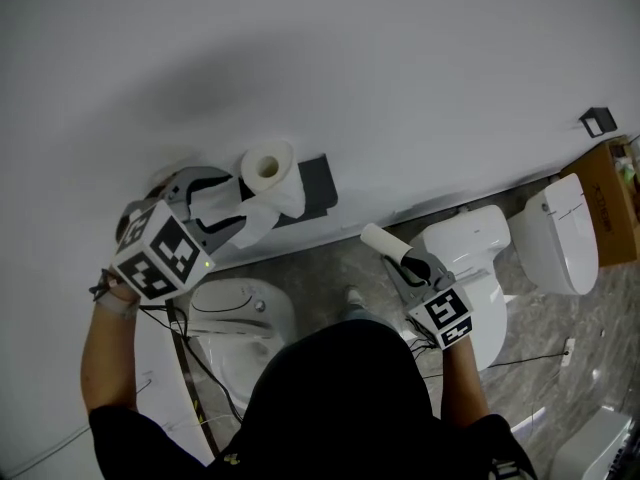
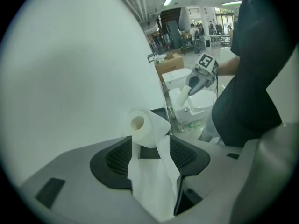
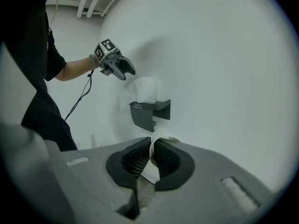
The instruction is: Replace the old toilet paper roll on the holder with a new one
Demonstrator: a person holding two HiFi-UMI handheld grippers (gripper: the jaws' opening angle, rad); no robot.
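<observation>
Right gripper (image 3: pixel 153 146) jaws pinch white roll (image 3: pixel 163 136); dark holder (image 3: pixel 149 113) on wall (image 3: pixel 224 78) beyond

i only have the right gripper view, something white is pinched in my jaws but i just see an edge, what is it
Observer: The head view shows a short white tube sticking out past the right gripper, whose jaws are shut on it.
Operator: is the left gripper empty
Observer: No. In the left gripper view a loose paper tail hangs from the roll and lies between the left gripper jaws, which stand apart. I cannot tell whether they press on it.
Operator: what's on the floor by the holder
Observer: In the head view a white toilet stands against the wall, close to the dark holder.
</observation>
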